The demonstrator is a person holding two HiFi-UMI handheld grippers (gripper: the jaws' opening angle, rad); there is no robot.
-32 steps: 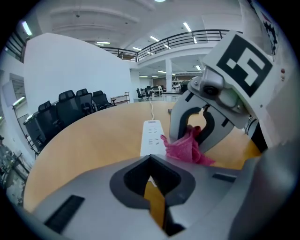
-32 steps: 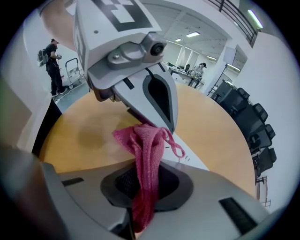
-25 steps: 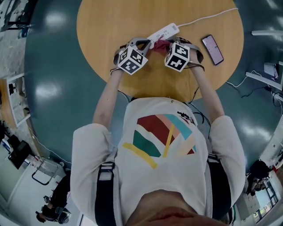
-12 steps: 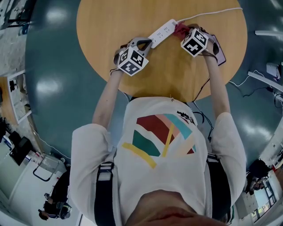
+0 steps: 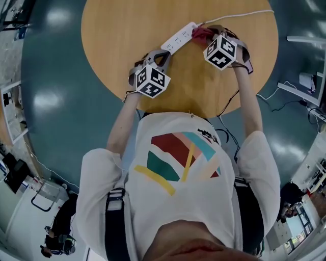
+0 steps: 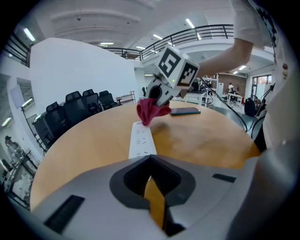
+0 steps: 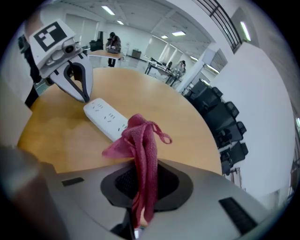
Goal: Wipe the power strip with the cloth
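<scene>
Table: round wooden top (image 5: 117,30); everything in play sits toward its far edge.
Power strip: white (image 5: 179,38), flat on the wood and lying on a diagonal. Its cord end points at the far edge, and the cord (image 5: 239,15) runs off toward the far right edge.
Cloth: red (image 7: 140,154), bunched into a wad at the strip's cord end. Whether it presses on the casing I cannot tell.
Right gripper: (image 5: 206,36) clamped on a fold of the cloth, with a loose tail sticking out past the jaws.
Left gripper: (image 5: 163,53) jaws closed with nothing between them, tips at the strip's near end, seemingly touching it.
Phone: (image 6: 186,111) dark, near the right edge, just beyond the right gripper.
Handling, strip: likely light, rigid plastic that skates on smooth wood. The cord may tug it round. Best pinned at the end away from the wiping stroke, on the casing rather than the sockets.
Handling, cloth: soft, limp and light, and it will bunch or drag. Grip it deep in the fold so that a broad pad meets the surface.
</scene>
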